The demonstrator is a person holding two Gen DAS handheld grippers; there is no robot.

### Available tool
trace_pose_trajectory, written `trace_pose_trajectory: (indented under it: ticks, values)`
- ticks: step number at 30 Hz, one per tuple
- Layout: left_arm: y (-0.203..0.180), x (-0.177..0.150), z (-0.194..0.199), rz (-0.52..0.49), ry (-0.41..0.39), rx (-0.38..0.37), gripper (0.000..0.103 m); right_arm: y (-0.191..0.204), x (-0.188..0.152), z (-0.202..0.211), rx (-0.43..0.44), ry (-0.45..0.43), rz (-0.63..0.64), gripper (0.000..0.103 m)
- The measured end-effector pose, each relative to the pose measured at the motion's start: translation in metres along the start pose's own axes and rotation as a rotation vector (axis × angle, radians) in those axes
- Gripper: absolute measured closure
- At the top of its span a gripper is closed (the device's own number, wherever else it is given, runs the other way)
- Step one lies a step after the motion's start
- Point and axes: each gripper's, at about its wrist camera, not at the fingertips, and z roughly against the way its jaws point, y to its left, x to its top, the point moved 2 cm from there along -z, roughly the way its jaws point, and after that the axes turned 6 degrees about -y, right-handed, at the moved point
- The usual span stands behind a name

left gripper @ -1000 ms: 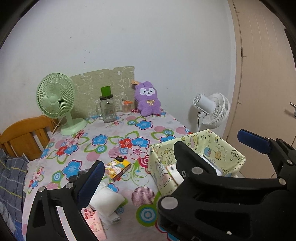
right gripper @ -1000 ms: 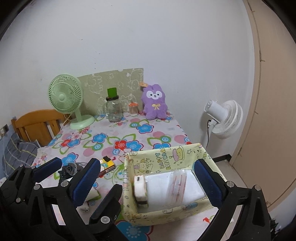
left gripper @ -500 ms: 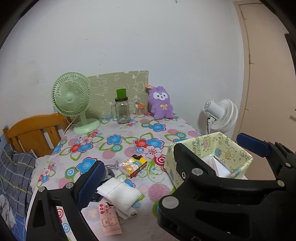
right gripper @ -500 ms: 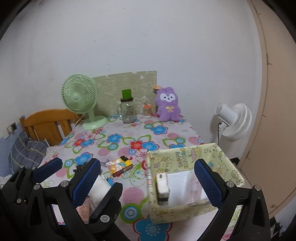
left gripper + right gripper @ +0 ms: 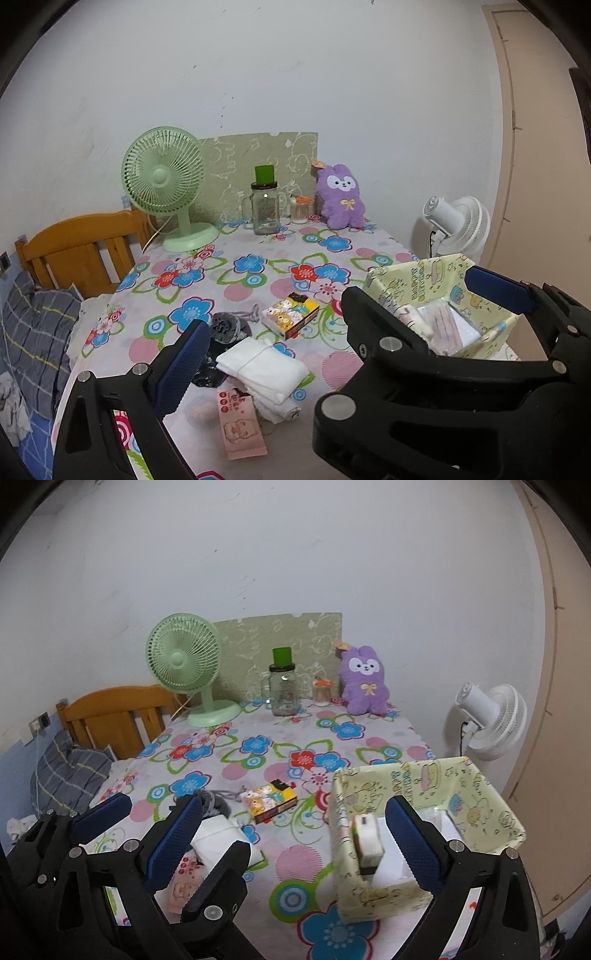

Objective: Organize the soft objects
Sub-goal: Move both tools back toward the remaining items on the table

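A folded white cloth (image 5: 264, 363) lies near the table's front edge beside a grey knitted bundle (image 5: 225, 326) and a pink packet (image 5: 240, 421). To the right stands a pale yellow cartoon-print fabric box (image 5: 406, 284) holding white packets (image 5: 443, 325). My left gripper (image 5: 341, 321) hovers open and empty above these things. In the right wrist view, my right gripper (image 5: 291, 842) is open and empty between the white cloth (image 5: 218, 840) and the fabric box (image 5: 369, 790), with a white block (image 5: 367, 836) inside. A purple plush bunny (image 5: 341, 197) (image 5: 364, 681) sits against the far wall.
A small colourful carton (image 5: 290, 314) lies mid-table. At the back stand a green desk fan (image 5: 166, 188), a glass jar with a green lid (image 5: 264, 210) and a small jar (image 5: 299, 210). A white fan (image 5: 458, 225) stands off the table's right side, and a wooden headboard (image 5: 81, 251) and plaid bedding are on the left.
Both grippers have drawn back and up from the table, so everything looks smaller and farther. The fabric box has slid right in both views. Nothing was taken hold of.
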Motion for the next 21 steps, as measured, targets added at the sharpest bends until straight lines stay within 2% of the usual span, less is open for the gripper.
trace_pose_trajectory:
  ticks: [21]
  values:
    - [0.036,-0.034,-0.031,0.037,0.106,0.062,0.006,0.029,-0.032,-0.047,0.106,0.106,0.014,0.011]
